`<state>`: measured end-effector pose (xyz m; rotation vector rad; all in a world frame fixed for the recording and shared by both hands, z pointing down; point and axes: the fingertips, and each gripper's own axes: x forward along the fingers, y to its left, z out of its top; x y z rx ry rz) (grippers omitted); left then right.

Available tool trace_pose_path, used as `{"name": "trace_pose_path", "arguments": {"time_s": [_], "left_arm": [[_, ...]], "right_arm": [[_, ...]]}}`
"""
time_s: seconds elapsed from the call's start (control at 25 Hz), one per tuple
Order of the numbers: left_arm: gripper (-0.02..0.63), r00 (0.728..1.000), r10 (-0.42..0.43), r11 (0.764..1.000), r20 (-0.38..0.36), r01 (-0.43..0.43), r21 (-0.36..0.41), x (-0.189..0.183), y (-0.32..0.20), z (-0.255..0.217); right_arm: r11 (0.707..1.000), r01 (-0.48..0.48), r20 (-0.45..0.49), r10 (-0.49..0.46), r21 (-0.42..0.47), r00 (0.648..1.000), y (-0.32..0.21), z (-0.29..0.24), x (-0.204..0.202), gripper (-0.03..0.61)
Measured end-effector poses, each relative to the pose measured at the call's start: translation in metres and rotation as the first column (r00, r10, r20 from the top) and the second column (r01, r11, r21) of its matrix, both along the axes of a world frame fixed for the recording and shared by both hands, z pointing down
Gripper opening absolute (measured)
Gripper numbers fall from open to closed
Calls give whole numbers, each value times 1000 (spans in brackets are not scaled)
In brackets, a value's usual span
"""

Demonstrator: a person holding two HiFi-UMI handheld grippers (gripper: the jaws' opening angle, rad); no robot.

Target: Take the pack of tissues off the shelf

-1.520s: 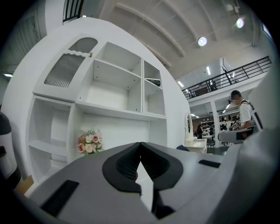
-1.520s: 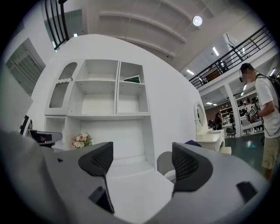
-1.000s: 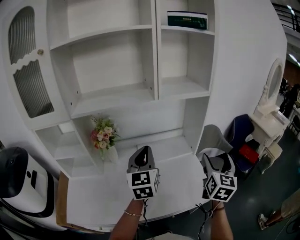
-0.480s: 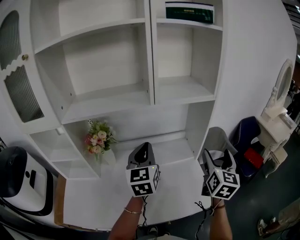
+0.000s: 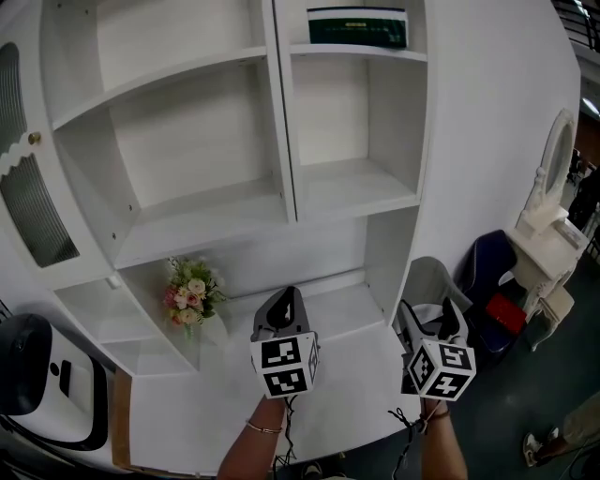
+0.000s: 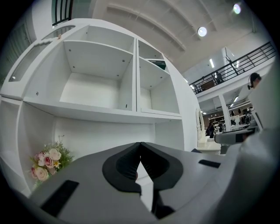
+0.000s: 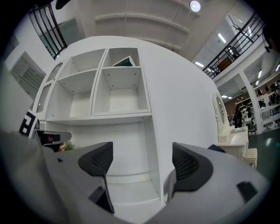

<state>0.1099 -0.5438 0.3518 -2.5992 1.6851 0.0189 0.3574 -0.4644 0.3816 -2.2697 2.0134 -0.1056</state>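
Note:
A dark green pack of tissues lies on the top right shelf of a white shelf unit; it also shows as a green pack in the right gripper view and a sliver of green pack in the left gripper view. My left gripper is held level over the white desk surface, well below the pack, jaws shut with nothing in them. My right gripper hovers at the desk's right edge, jaws wide open and empty.
A small bouquet of flowers stands in the lower left niche. A white and black machine sits at the far left. A dressing table with a mirror and a blue chair stand to the right.
Both grippers have edged closer to the shelf unit. The view has shifted so the shelves and flowers sit further left in the picture.

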Motion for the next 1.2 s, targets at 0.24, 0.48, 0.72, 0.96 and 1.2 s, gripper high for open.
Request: {"name": "trace_pose_path", "arguments": {"time_s": [0.24, 0.48, 0.72, 0.96, 1.2], "left_arm": [[18, 1000, 11, 1000, 4, -11, 16, 4, -3, -29], [18, 1000, 1, 998, 17, -2, 67, 2, -4, -67], [18, 999, -14, 993, 42, 9, 114, 7, -8, -106], [18, 998, -38, 990, 46, 31, 139, -1, -14, -145], [18, 998, -47, 987, 34, 41, 158, -2, -17, -174]], "right_arm": [[999, -7, -92, 10, 31, 996, -7, -31, 13, 429], [999, 16, -278, -6, 34, 960, -20, -74, 22, 433], [996, 44, -428, -8, 73, 904, -33, -135, 25, 434], [987, 99, -571, -10, 125, 821, -43, -211, 18, 438], [979, 152, -688, -18, 134, 726, -58, -278, 3, 442]]}}
